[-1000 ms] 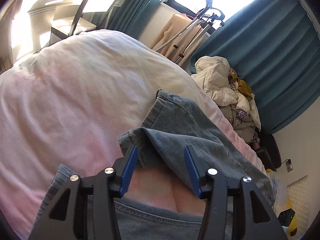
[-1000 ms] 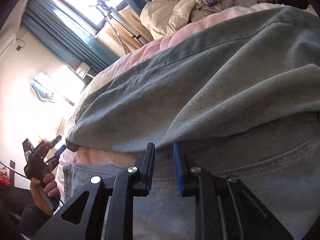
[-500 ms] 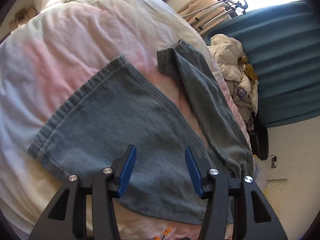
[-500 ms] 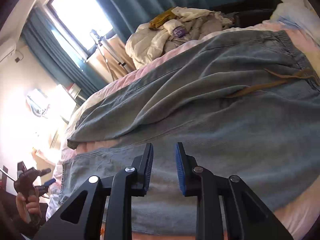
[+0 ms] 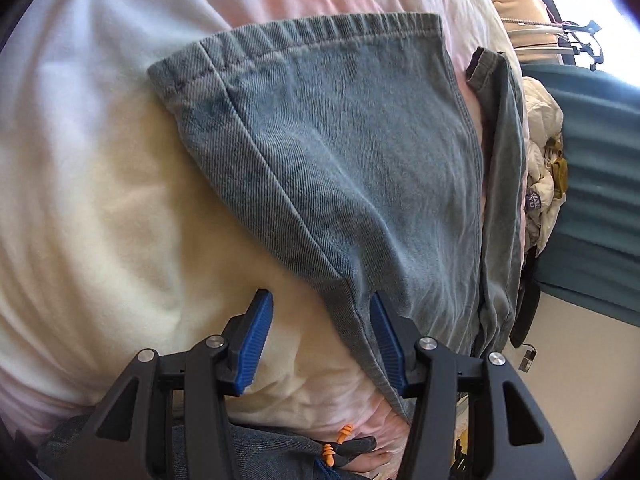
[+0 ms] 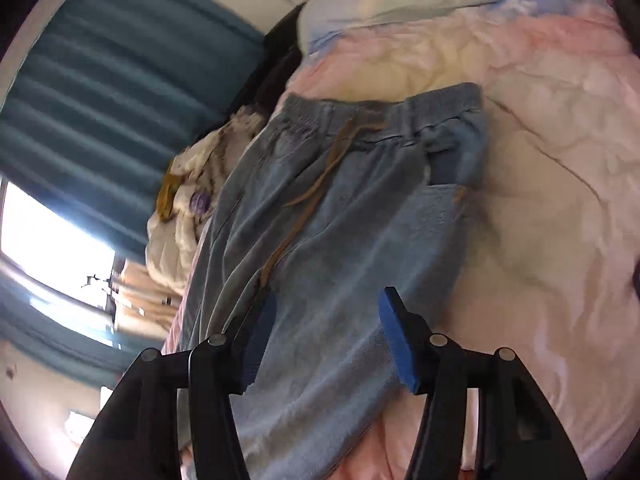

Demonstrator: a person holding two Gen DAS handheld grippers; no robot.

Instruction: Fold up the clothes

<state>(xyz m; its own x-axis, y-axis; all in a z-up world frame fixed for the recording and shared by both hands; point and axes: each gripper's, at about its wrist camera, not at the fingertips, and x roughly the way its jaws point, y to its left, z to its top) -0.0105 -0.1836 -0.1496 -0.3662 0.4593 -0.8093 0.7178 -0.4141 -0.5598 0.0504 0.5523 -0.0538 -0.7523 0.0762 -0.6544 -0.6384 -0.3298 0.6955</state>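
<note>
Pink-white-yellow duvet (image 5: 100, 208) fills frame, wrinkled. Teal curtain (image 5: 596, 184) at right edge; pile of cream clothing (image 5: 542, 160) beside it. Bright window (image 6: 48, 240) at left in right view, drying rack (image 5: 560, 36) upper right.

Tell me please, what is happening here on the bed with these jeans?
A person with two handheld grippers is folding a pair of jeans laid out on the bed cover. Both the left gripper and the right gripper are open above the denim and hold nothing. The drawstring lies loose below the waistband.
</note>
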